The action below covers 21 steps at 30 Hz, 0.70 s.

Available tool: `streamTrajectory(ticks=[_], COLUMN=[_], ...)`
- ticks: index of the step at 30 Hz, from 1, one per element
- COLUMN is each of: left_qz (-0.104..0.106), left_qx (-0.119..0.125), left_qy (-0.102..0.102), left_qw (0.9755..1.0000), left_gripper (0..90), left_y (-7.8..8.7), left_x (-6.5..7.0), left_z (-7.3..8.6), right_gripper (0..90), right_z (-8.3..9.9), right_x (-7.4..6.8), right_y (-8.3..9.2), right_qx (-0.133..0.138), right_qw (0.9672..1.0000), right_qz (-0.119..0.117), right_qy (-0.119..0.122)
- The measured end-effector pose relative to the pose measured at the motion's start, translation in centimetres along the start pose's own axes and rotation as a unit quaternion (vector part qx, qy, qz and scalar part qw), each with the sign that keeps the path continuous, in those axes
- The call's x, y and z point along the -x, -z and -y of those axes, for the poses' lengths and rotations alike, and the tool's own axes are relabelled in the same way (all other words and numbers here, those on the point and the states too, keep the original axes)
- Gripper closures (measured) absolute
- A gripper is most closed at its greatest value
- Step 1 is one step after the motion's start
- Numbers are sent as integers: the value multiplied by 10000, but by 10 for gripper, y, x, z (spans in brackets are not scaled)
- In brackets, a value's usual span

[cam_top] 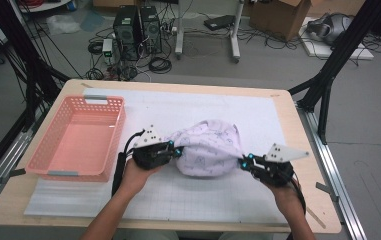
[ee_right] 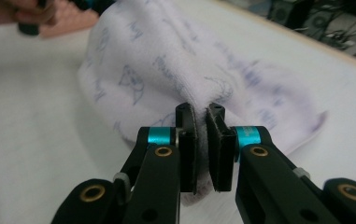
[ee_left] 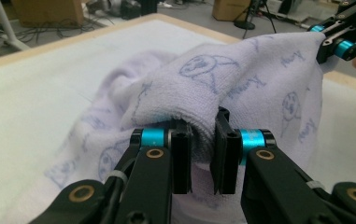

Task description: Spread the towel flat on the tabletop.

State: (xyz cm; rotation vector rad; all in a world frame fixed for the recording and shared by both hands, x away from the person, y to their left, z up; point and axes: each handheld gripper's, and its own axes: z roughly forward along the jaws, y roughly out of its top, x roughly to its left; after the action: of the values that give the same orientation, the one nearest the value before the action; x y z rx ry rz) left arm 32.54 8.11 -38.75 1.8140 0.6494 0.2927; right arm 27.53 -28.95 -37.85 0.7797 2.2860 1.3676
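Towel (cam_top: 209, 147): I'm pinching opposite edges, left gripper (cam_top: 174, 150) and right gripper (cam_top: 245, 162) both clamping thin folds. Risking slip, since the middle is sagging, dragging.

Printed cursive words scatter across the white towel (ee_left: 241, 88) among blue cartoon drawings; lettering too blurred and creased to read; one word near the far corner in the left gripper view looks like a short script word, letters uncertain; same print in the right gripper view on the towel (ee_right: 147, 70), unreadable; no other legible label, brand or number.
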Motion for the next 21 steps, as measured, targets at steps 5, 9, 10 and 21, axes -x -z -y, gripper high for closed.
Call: streamTrajectory(ticks=[5,9,10,21], left_qz=[-501,-883,-930,-1200], left_qx=[-96,-136,-182,116], left_qy=[249,468,510,1041], left_qw=[9984,9949,9942,9872], left_gripper=[793,790,790,627], left_y=[-23,-39,-42,-51], left_x=[-26,-45,-48,-69], left_z=[-12,-7,-4,8], right_gripper=[843,844,844,847], right_z=[-29,-44,-46,-50], right_x=[35,58,63,99], right_y=[-24,-57,-65,-123], right_qx=[186,-46,-94,-459], right_qw=[9986,9970,9965,9878], right_qz=[288,592,651,1271], right_qy=[-408,-497,-518,-780])
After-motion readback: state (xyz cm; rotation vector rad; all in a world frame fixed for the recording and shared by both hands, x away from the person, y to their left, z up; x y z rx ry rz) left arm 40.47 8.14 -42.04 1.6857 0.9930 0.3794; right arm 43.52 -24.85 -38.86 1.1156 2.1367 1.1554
